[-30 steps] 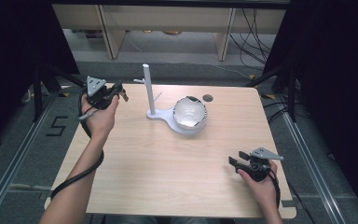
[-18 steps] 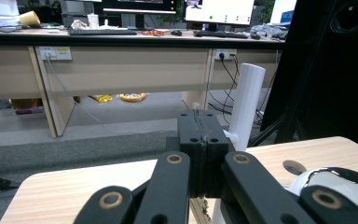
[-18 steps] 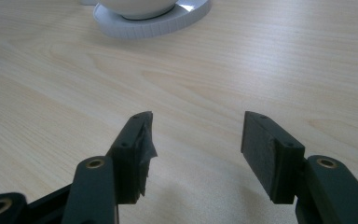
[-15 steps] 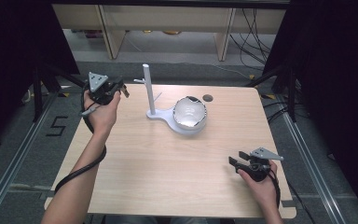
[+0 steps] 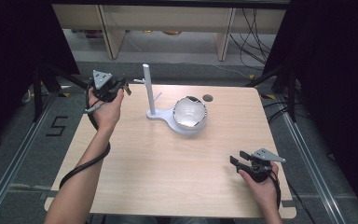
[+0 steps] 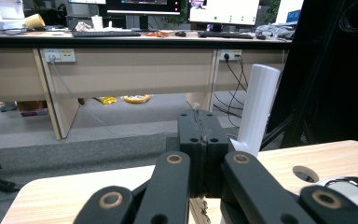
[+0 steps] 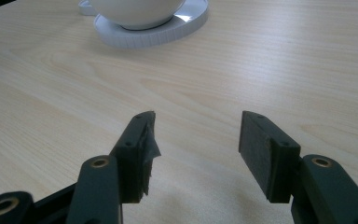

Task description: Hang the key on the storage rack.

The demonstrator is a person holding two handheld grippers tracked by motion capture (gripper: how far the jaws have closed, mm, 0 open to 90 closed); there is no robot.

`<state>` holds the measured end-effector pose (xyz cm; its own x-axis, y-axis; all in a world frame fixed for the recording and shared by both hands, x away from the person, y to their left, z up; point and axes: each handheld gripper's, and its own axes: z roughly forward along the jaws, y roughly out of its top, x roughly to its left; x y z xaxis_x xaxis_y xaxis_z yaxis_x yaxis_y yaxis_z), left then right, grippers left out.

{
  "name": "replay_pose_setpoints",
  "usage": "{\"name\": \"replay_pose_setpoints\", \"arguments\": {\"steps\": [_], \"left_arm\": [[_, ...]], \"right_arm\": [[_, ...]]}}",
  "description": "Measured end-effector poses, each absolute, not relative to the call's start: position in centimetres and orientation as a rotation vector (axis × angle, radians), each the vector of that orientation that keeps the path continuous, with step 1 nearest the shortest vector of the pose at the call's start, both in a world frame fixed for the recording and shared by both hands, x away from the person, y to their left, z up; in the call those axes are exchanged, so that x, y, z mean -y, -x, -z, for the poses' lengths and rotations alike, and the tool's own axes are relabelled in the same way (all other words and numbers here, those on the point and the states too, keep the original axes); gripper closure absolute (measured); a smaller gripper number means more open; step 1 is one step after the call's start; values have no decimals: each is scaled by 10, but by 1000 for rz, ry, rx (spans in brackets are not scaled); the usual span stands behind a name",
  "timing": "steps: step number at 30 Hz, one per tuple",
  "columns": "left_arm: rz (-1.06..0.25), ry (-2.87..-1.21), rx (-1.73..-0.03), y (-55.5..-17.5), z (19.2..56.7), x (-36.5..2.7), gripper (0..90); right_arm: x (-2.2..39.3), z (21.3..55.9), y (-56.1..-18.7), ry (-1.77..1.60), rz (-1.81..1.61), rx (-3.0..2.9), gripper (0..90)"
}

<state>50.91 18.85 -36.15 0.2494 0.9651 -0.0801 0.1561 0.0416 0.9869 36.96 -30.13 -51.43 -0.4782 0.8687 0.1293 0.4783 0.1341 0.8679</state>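
While the wooden table (image 5: 158, 172) carries a white stand (image 5: 168, 115) holding a white bowl (image 5: 190, 113), the left gripper (image 5: 121, 87) hovers left of that stand's post, jaws pressed together, and the right gripper (image 5: 238, 157) rests toward the person's side of it, jaws apart.

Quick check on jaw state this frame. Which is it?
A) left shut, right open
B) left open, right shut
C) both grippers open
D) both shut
A: in the left gripper view the left gripper has its two black jaws pressed together with nothing between them, while in the right gripper view the right gripper has a wide gap between its jaws, with bare table showing through.
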Motion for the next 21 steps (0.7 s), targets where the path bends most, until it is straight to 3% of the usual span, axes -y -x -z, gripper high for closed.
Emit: {"name": "replay_pose_setpoints", "arguments": {"steps": [21], "left_arm": [[-889,-1376,-1138,-524,368,-173,893]], "right_arm": [[301,513,-369,-1319,-1297,-2031,462]]}}
